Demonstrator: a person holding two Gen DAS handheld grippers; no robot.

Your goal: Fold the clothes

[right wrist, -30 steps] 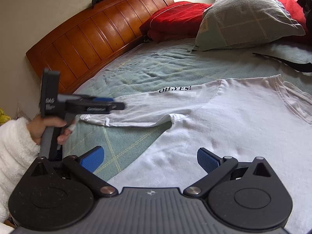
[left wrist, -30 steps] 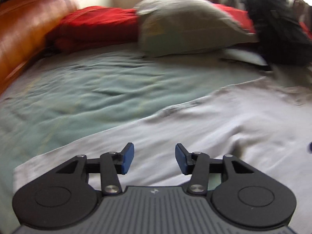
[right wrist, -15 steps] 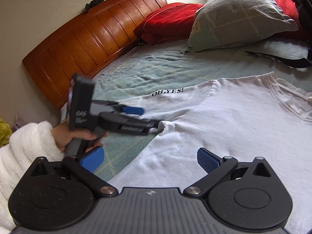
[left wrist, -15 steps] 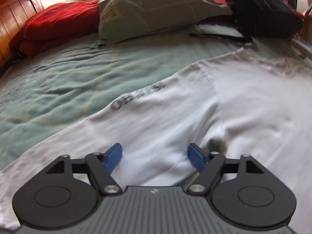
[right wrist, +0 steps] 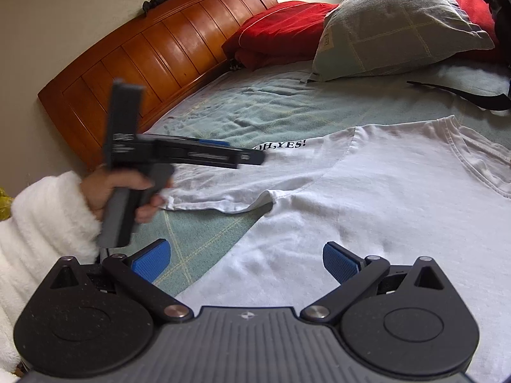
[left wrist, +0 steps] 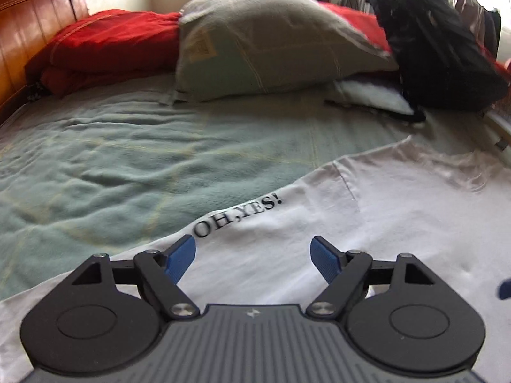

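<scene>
Broadly, we see bed (right wrist: pixel 255 108) with green cover, white T-shirt (right wrist: pixel 383 191) spread flat on it, sleeve (right wrist: pixel 255 172) laid out sideways, no fold showing. Open cover beyond sleeve gives room; headboard (right wrist: pixel 153 57), pillow (right wrist: pixel 392 22), black bag (left wrist: pixel 440 48) bound far sides. Left gripper (left wrist: pixel 252 255) hovers over sleeve near lettering, jaws apart, holding nothing. Right gripper (right wrist: pixel 246 260) over shirt's side edge, jaws wide, empty. We judge sleeve fold wants pinch at cuff hem, cloth carried low across chest.

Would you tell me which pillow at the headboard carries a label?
The grey-green checked pillow shows a label at its near-left corner; the red pillow beside it shows none.
</scene>
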